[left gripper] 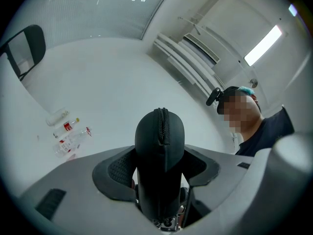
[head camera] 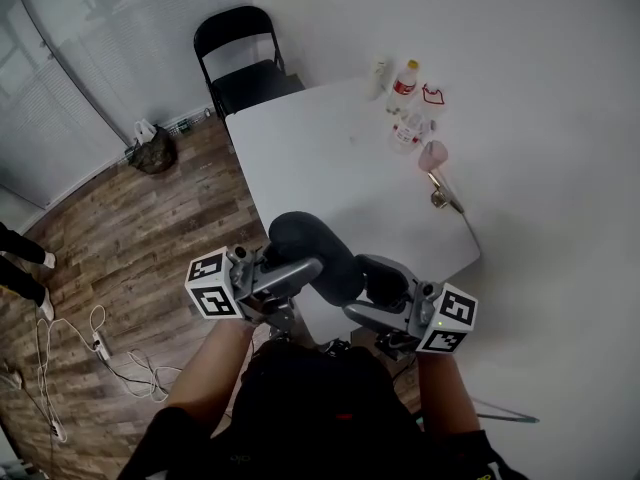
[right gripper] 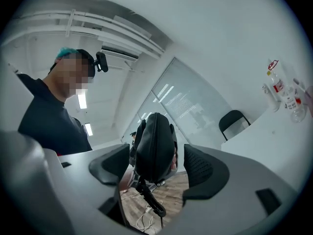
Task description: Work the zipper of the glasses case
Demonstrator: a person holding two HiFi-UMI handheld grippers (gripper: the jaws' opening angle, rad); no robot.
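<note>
One glasses case (head camera: 312, 250), one chair (head camera: 245, 63), one table (head camera: 330, 158), two grippers (head camera: 305, 271) (head camera: 378, 290).

On my feed both tools have pale grey shells. The left gripper (left gripper: 159, 166) and right gripper (right gripper: 156, 166) each carry black ribbed pads (left gripper: 117, 170) and a white cube (head camera: 212, 288) printed with black square markers. The person wears a dark short-sleeved top (head camera: 320, 408) and a black head camera (right gripper: 101, 61).

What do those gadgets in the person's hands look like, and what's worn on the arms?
The left gripper and right gripper are grey moulded shells, each with two black, textured pads and a white cube printed with black square markers. The person wears a dark short-sleeved top.
</note>
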